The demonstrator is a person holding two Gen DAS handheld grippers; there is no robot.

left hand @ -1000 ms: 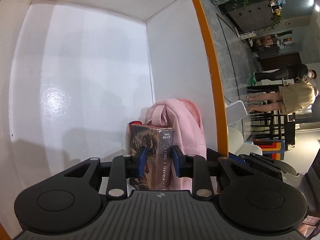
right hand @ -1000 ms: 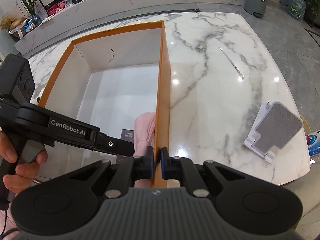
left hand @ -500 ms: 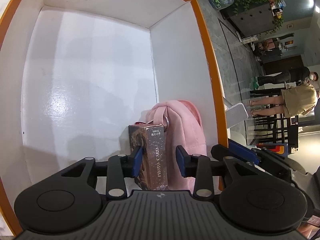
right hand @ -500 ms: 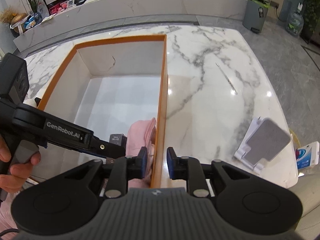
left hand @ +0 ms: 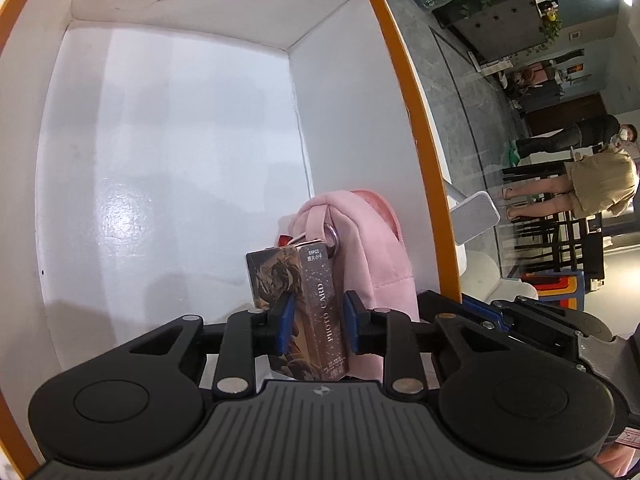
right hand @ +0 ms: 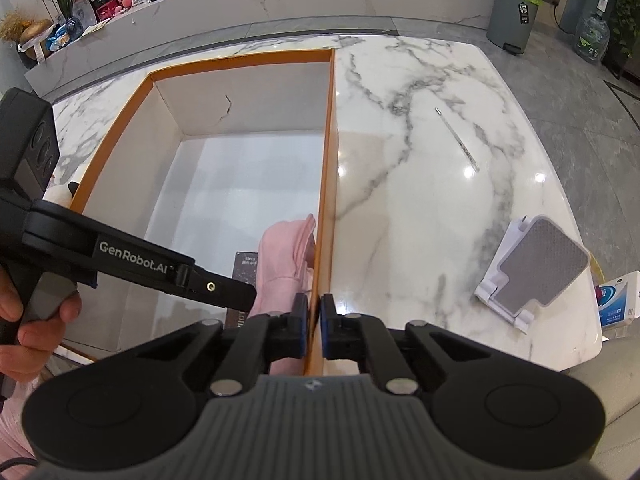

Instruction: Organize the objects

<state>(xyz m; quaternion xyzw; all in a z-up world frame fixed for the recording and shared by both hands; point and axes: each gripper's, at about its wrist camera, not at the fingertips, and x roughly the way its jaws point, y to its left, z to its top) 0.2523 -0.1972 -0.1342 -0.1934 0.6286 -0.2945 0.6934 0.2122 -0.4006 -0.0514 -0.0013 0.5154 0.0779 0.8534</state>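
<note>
An orange-rimmed white box (right hand: 328, 152) stands on the marble table. Inside its near right corner lie a pink pouch (left hand: 360, 248) (right hand: 284, 256) and a dark photo card box (left hand: 304, 304) (right hand: 245, 264) standing upright beside it. My left gripper (left hand: 316, 326) is inside the box, its blue pads closed against the card box's sides. My right gripper (right hand: 314, 326) is shut on the box's right wall at its near end.
A grey-and-white phone stand (right hand: 532, 272) lies on the table right of the box. A thin stick (right hand: 458, 138) lies further back. A blue-and-white packet (right hand: 616, 300) sits at the table's right edge. People and chairs (left hand: 568, 200) stand in the room beyond.
My left gripper opened half a second ago and has closed on the card box again. My right gripper opened off the box wall, then shut on it again.
</note>
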